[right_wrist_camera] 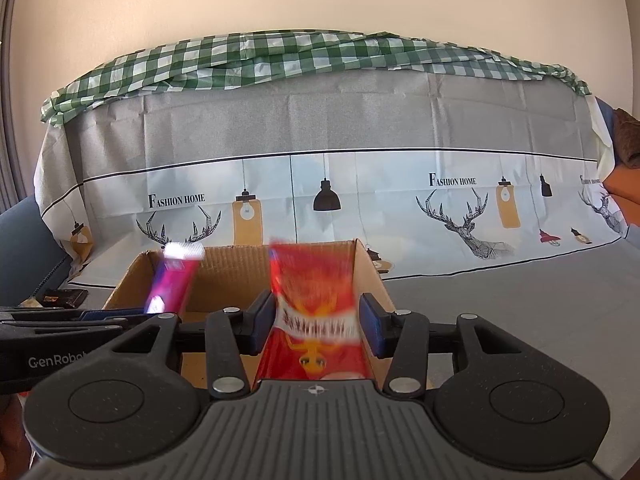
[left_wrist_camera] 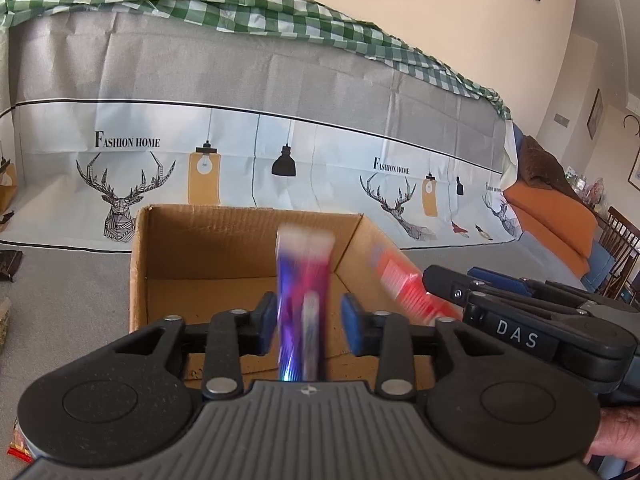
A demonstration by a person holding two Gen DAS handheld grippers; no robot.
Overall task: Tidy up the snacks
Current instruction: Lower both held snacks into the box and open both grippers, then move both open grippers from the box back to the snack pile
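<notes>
Covering table [right_wrist_camera: 520,312]: grey deer-print cloth [right_wrist_camera: 360,128]

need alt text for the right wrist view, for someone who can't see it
A red-orange snack packet, blurred by motion, sits between the parted blue-padded fingers of the right gripper above an open brown cardboard box. At left, a purple-pink snack packet also hangs over the box, beside the left gripper. Behind is a sofa draped in deer-print and green checked cloths.
</notes>
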